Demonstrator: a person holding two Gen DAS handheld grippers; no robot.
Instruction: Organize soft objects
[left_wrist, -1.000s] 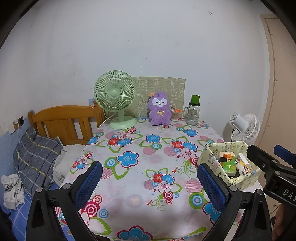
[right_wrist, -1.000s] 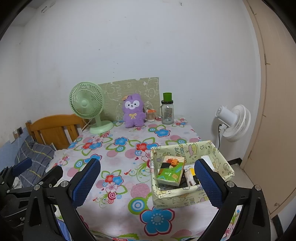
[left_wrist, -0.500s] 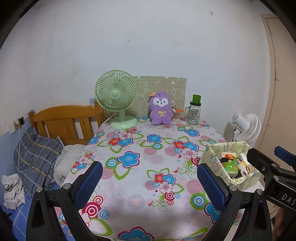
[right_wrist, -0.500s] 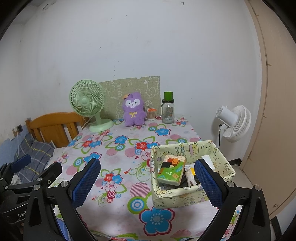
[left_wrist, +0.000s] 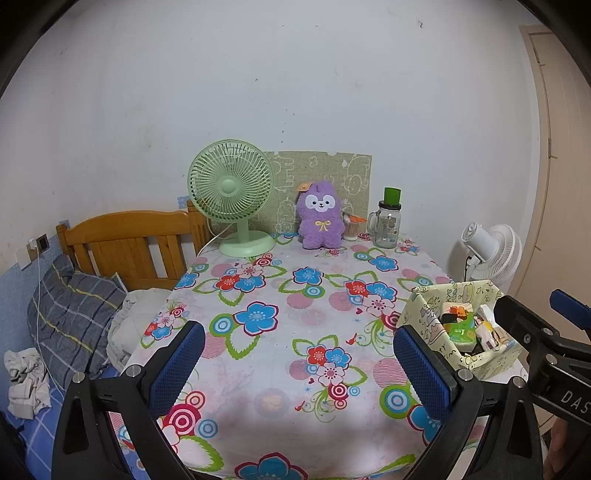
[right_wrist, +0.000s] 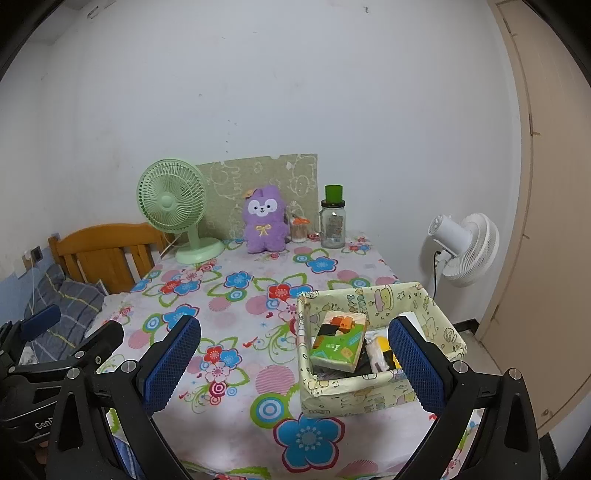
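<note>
A flower-printed tablecloth (left_wrist: 280, 332) covers the table against a white wall; the fluffy purple plush toy (left_wrist: 320, 214) stands upright at 12 o'clock, facing the cameras; left gripper (left_wrist: 299, 365) and right gripper (right_wrist: 293, 363) both gape, empty.

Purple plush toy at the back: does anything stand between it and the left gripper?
Nothing visible does. Bare tablecloth runs from the open left gripper to the plush toy; the green fan stands left, the jar right.

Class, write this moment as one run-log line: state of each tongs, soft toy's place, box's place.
left tongs: open, empty | right tongs: open, empty | purple plush: upright, table's far edge | patterned box: near right, untouched
</note>
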